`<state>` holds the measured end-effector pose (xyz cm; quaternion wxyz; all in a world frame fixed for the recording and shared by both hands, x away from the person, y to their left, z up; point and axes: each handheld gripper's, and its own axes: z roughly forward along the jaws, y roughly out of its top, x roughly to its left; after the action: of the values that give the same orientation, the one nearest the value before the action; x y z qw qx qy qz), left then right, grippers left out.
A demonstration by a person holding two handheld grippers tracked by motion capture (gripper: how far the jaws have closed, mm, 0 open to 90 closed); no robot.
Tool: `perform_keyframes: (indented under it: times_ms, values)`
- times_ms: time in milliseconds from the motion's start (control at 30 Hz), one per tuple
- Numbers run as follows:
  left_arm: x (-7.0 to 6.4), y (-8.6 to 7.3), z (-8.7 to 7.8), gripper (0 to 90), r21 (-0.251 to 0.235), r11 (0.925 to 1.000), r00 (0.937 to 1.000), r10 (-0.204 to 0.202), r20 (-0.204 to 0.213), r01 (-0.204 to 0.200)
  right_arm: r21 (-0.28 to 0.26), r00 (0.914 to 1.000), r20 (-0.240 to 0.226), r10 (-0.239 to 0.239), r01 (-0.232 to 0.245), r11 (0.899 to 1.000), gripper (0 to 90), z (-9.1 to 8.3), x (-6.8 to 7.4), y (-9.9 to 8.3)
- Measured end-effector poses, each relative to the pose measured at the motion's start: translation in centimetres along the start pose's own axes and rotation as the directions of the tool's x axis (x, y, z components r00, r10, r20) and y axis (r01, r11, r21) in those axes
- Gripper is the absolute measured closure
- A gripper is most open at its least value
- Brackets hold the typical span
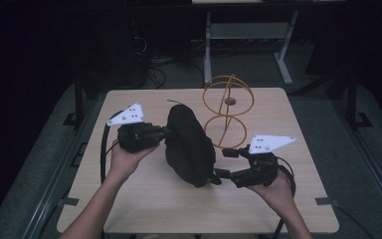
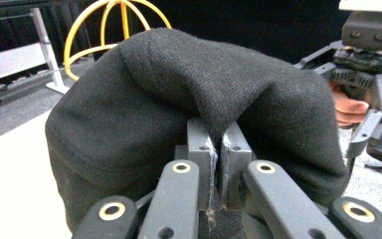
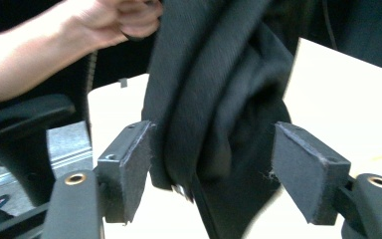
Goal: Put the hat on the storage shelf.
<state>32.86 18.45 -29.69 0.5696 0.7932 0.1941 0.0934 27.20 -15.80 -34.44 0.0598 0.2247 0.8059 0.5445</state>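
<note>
On the left, my left gripper (image 1: 165, 132) had its jaws pressed together on a fold of the black cloth (image 1: 189, 147), pinching it at the upper left edge; in the left gripper view the fabric (image 2: 179, 99) bulged up and over the closed pads and sagged round them. The cloth sat near the middle of the wooden table (image 1: 144, 199), lifted into a hump between my two tools, with its lower end apparently still on the tabletop. I judged it soft, limp and light, a thick woven fabric with enough nap to resist slipping, and nothing in it likely to break. It would hold no shape, so an edge or a fold was the place to grip it, not the bulk. Behind it stood a yellow wire stand (image 1: 227, 112), well clear of the work. On the right, my right gripper (image 1: 221, 163) was spread wide, its pads either side of the hanging folds (image 3: 214, 99) at the cloth's lower right end, not yet closed on them. I counted one cloth, one wire stand, one table and two grippers.
</note>
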Motion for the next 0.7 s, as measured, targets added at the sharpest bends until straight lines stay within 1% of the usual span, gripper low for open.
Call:
perform_keyframes:
  times_ms: [67, 100, 233, 267, 300, 333, 400, 433, 467, 533, 600, 633, 700]
  values:
    - [0.1, 0.2, 0.0, 86.7, 0.001, 1.0, 1.0, -0.001, -0.002, 0.001, 0.007, 0.9996, 0.024, 0.013, -0.013, 1.0, 28.9, -0.4, -0.5, -0.6]
    - [0.4, 0.6, -0.1, 86.9, 0.007, 1.0, 1.0, -0.001, -0.008, 0.001, 0.01, 0.999, 0.035, 0.027, -0.028, 1.0, 28.5, -0.7, -0.9, -1.0]
    - [1.2, 1.2, -0.1, 87.2, 0.013, 0.9998, 0.9999, -0.013, -0.012, 0.013, 0.02, 0.9959, 0.076, 0.048, -0.05, 0.999, 28.5, -1.5, -1.8, -2.7]
    - [1.2, 1.2, -0.1, 87.3, 0.013, 0.9998, 0.9999, -0.013, -0.012, 0.013, 0.02, 0.9959, 0.076, 0.048, -0.05, 0.999, 28.5, -1.5, -1.8, -2.7]
    - [1.4, 1.5, 0.0, 87.3, 0.024, 0.9997, 0.9998, -0.008, -0.018, 0.008, 0.03, 0.992, 0.106, 0.069, -0.072, 0.997, 28.5, -2.0, -2.3, -4.0]
    - [1.5, 1.7, 0.1, 87.4, 0.03, 0.9995, 0.9997, -0.007, -0.022, 0.008, 0.038, 0.9911, 0.111, 0.074, -0.078, 0.996, 28.5, -2.2, -2.6, -4.4]
    - [1.7, 2.0, 0.3, 87.5, 0.034, 0.9994, 0.9997, -0.009, -0.024, 0.009, 0.053, 0.9867, 0.134, 0.092, -0.1, 0.994, 28.5, -2.5, -3.1, -5.3]
    - [1.7, 2.0, 0.3, 87.5, 0.034, 0.9994, 0.9997, -0.009, -0.024, 0.009, 0.053, 0.9867, 0.134, 0.092, -0.1, 0.994, 28.5, -2.5, -3.1, -5.3]
    - [1.8, 2.5, 0.5, 87.6, 0.042, 0.9991, 0.9996, -0.002, -0.027, 0.003, 0.053, 0.9812, 0.155, 0.114, -0.123, 0.991, 28.5, -3.1, -3.6, -6.3]
    - [1.9, 2.8, 0.6, 87.6, 0.044, 0.999, 0.9996, -0.001, -0.028, 0.002, 0.05, 0.9798, 0.159, 0.12, -0.13, 0.99, 28.5, -3.3, -3.8, -6.5]
    - [2.2, 3.5, 0.9, 87.8, 0.043, 0.9991, 0.9996, -0.004, -0.026, 0.006, 0.033, 0.9731, 0.179, 0.145, -0.154, 0.988, 28.4, -3.9, -4.4, -7.2]
    - [2.3, 3.7, 0.9, 87.8, 0.04, 0.9992, 0.9997, -0.007, -0.024, 0.008, 0.037, 0.9714, 0.182, 0.152, -0.162, 0.986, 28.4, -4.0, -4.6, -7.3]
    - [2.5, 4.0, 1.0, 87.8, 0.037, 0.9993, 0.9997, -0.008, -0.022, 0.009, 0.038, 0.9701, 0.189, 0.152, -0.162, 0.986, 28.4, -4.2, -4.8, -7.4]
